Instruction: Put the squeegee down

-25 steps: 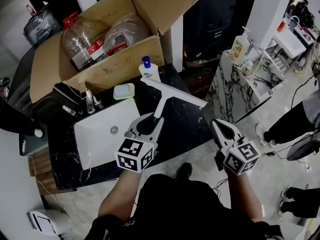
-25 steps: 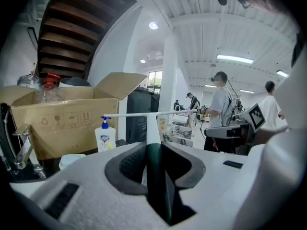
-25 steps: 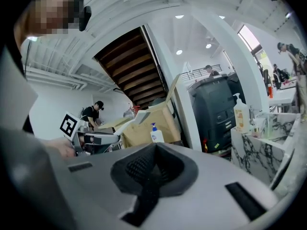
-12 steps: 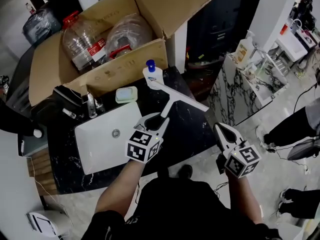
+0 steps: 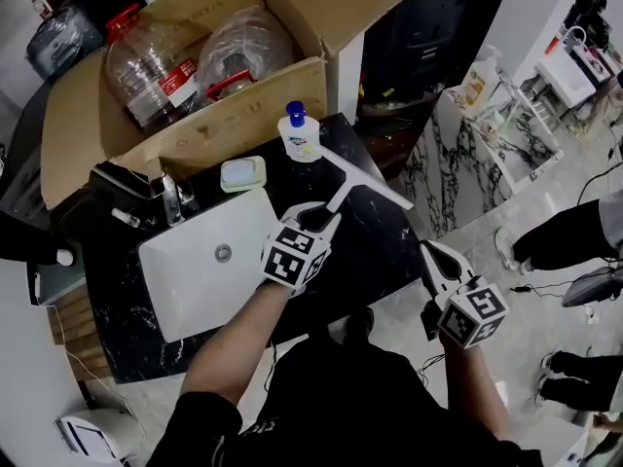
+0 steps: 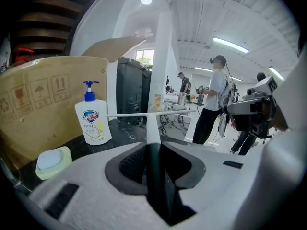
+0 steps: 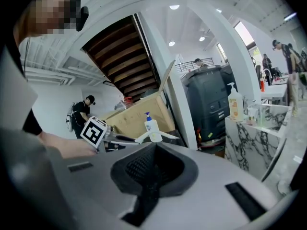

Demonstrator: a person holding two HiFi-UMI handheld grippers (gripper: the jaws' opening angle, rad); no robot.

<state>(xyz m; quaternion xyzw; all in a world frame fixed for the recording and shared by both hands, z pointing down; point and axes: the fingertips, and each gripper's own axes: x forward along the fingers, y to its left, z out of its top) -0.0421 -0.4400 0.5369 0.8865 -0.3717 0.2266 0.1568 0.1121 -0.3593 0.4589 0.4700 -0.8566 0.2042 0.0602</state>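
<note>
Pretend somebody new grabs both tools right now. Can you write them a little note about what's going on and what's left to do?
The left tool is shut on the squeegee, gripping its handle.
The right tool is shut and empty, held out past the counter edge.
The squeegee blade sits over the black counter, right of the sink, near the soap bottle. I can't tell if it touches the counter.
Done: squeegee is over the counter.
Left: lower it, open the left tool, back away.
</note>
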